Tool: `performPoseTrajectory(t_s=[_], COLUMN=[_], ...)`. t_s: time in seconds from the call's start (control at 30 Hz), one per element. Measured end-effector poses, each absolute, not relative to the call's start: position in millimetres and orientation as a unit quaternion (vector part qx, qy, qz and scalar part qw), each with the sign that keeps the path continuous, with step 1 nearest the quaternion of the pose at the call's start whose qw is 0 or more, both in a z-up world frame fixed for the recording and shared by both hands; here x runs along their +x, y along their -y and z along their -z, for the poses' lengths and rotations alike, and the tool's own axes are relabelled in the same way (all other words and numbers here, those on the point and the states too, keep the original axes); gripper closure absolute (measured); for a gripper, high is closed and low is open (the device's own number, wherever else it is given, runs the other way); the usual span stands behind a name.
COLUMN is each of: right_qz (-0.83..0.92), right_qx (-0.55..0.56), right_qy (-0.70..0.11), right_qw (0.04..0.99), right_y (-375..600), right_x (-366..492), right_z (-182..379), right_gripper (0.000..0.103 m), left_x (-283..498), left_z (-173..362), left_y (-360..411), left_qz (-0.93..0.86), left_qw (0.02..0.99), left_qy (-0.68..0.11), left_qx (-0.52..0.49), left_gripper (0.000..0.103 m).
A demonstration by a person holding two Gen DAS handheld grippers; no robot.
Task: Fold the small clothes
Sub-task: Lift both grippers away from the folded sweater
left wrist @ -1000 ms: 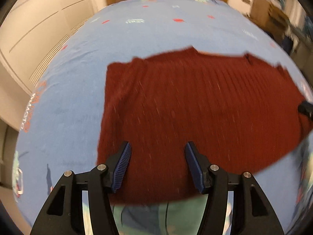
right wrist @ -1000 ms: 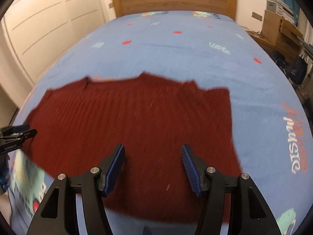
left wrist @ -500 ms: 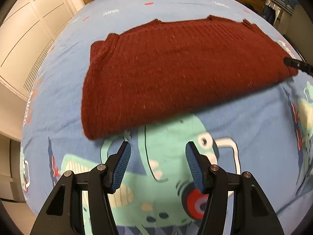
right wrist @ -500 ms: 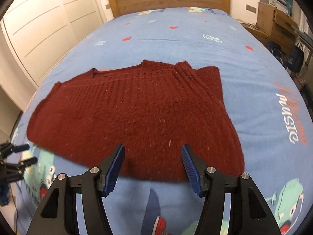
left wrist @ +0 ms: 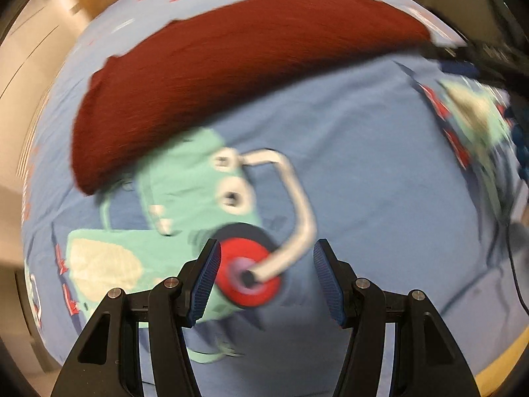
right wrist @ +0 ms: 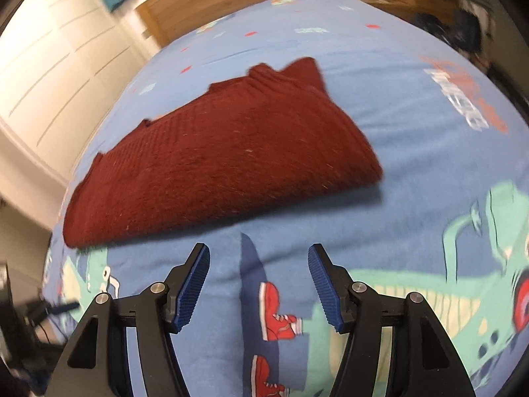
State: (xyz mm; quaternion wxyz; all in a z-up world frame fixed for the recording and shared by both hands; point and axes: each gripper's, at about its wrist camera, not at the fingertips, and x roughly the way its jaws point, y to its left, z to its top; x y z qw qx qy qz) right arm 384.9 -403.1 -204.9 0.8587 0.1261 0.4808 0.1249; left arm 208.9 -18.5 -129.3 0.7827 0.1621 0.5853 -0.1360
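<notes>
- Both claws, left gripper [left wrist: 266, 278] and right gripper [right wrist: 259, 283], are spread wide, holding nothing.
- Folded dark red knitted sweater [right wrist: 224, 162] lies mid-frame on the blue cartoon bedsheet [right wrist: 413, 152].

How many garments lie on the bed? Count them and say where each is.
1: a dark red ribbed knit sweater, folded, lying on the blue cartoon-print bedsheet ahead of both open tools. The left view shows the same sweater. Others could lie out of frame.

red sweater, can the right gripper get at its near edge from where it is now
Probably yes. The right gripper is open and empty, and only bare blue bedsheet lies between its fingers and the red sweater, which rests folded and flat ahead.
</notes>
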Motion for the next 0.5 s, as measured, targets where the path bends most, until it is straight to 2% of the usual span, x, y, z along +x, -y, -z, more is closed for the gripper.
performPoseTrajectory(t_s=[0.4, 0.5], right_qz=[-0.107, -0.110], right_qx=[0.190, 0.206], right_qy=[-0.479, -0.475], right_qw=[0.850, 0.848], right_y=[432, 435], right_x=[375, 376], right_z=[228, 232], right_gripper=[0.034, 0.030], left_x=[164, 158], left_z=[158, 161], left_y=[90, 100], left_qz=[0.260, 0.273], left_qw=[0.698, 0.686], left_qy=[-0.633, -0.638], left_qx=[0.213, 0.219], left_gripper=[0.050, 0.050])
